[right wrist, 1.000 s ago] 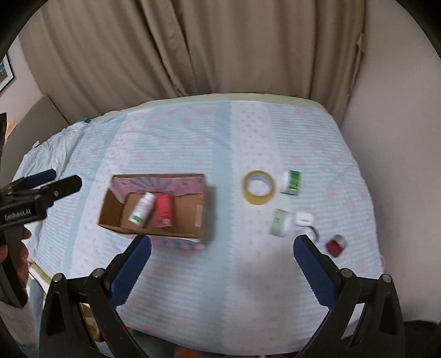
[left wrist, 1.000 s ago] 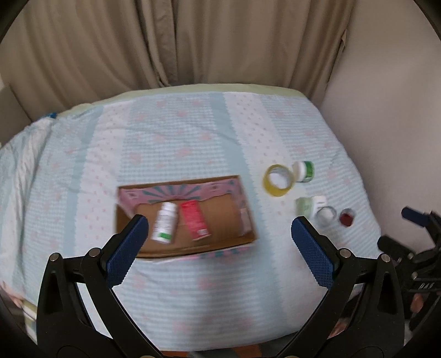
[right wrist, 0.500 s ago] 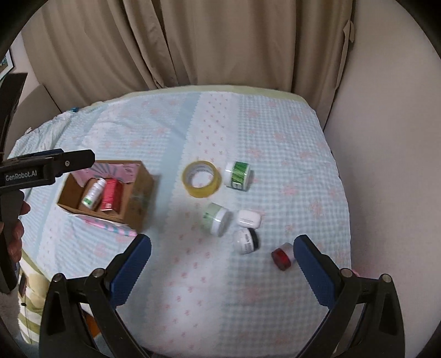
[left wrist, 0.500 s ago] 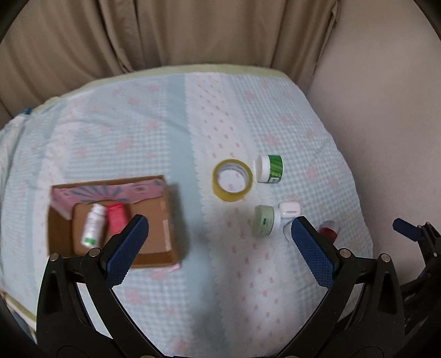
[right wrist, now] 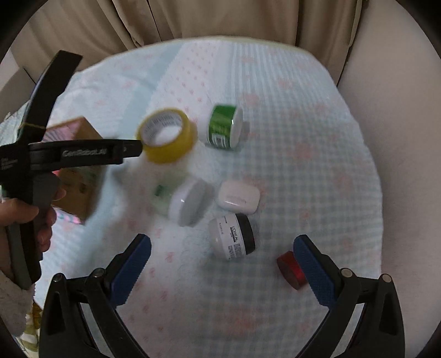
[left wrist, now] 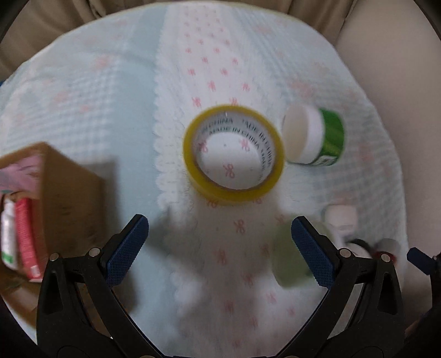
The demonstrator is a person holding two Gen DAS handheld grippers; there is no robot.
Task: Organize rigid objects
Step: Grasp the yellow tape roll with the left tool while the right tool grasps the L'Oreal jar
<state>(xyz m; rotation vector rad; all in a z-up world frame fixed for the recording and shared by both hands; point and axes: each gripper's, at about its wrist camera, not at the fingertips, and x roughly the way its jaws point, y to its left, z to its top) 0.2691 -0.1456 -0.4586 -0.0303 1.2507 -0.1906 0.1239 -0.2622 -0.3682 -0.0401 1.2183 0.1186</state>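
Observation:
A yellow tape roll (left wrist: pixel 233 154) lies on the checked cloth just ahead of my open, empty left gripper (left wrist: pixel 219 249); it also shows in the right wrist view (right wrist: pixel 166 136). Beside it lies a green jar (left wrist: pixel 314 136) on its side, also seen from the right (right wrist: pixel 224 128). A pale green jar (right wrist: pixel 180 202), a white case (right wrist: pixel 239 197), a black-lidded white jar (right wrist: pixel 233 241) and a red lid (right wrist: pixel 290 270) lie ahead of my open, empty right gripper (right wrist: pixel 222 265). A cardboard box (left wrist: pixel 55 198) at the left holds a white bottle (left wrist: pixel 8 236) and a red tube (left wrist: pixel 26 239).
The cloth-covered table (right wrist: pixel 317 154) ends at a beige wall on the right and curtains (right wrist: pixel 220 19) at the back. In the right wrist view the left gripper's body and the hand holding it (right wrist: pixel 30 214) reach in from the left, over the box (right wrist: pixel 74 176).
Both grippers have moved right and down toward the loose objects. The tape roll now sits close in front of the left gripper, and the box has slid to the left edge of both views.

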